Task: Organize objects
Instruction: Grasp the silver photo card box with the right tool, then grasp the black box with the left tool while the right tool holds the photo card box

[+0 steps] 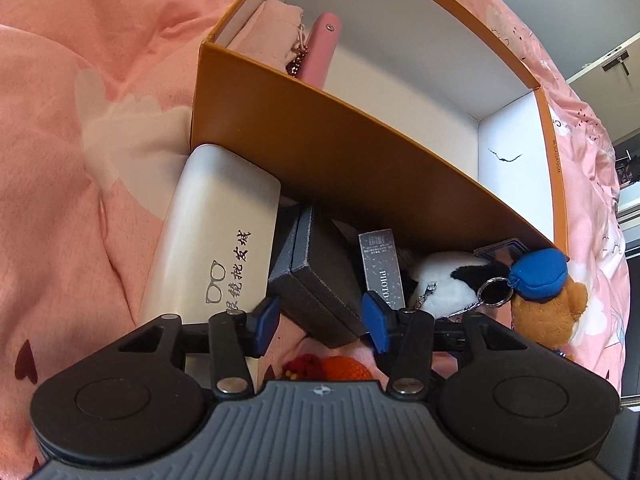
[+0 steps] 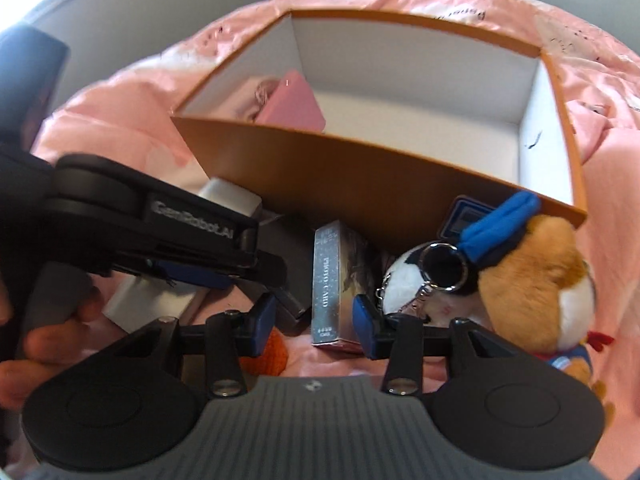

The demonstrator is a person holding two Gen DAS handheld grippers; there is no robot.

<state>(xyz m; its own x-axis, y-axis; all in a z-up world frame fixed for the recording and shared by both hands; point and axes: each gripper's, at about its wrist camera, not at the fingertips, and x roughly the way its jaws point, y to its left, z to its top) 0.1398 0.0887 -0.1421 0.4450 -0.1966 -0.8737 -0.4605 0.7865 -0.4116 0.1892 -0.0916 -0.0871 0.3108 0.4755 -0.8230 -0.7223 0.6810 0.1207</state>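
Left wrist view first: the left gripper point(image 1: 322, 322) hangs with its blue pads spread wide and nothing between them, just above a dark, grainy-textured case point(image 1: 320, 280) that lies tilted on the pink bedcover point(image 1: 60, 140). Below the fingers a small orange knitted toy point(image 1: 344, 370) peeks out. To the case's left lies a long, smooth white glasses case point(image 1: 208, 232) with rounded ends and printed characters; to its right a glossy silver photo-card box point(image 1: 382, 268), then a black-and-white plush point(image 1: 444, 284) with a metal key ring point(image 1: 496, 290), then a fuzzy brown plush in a blue cap point(image 1: 544, 300). All crowd tightly against the near wall of the orange cardboard box point(image 1: 360, 152), leaving little free room between them.

Right wrist view: the right gripper point(image 2: 314, 326) is likewise spread and empty, its pads straddling the near end of the photo-card box without touching it. The left gripper's black body crosses in from the left.

Farther off, the box's white interior is mostly bare floor; a pink rectangular item point(image 2: 294, 104) and a pale cloth pouch point(image 1: 272, 24) sit in its far-left corner.
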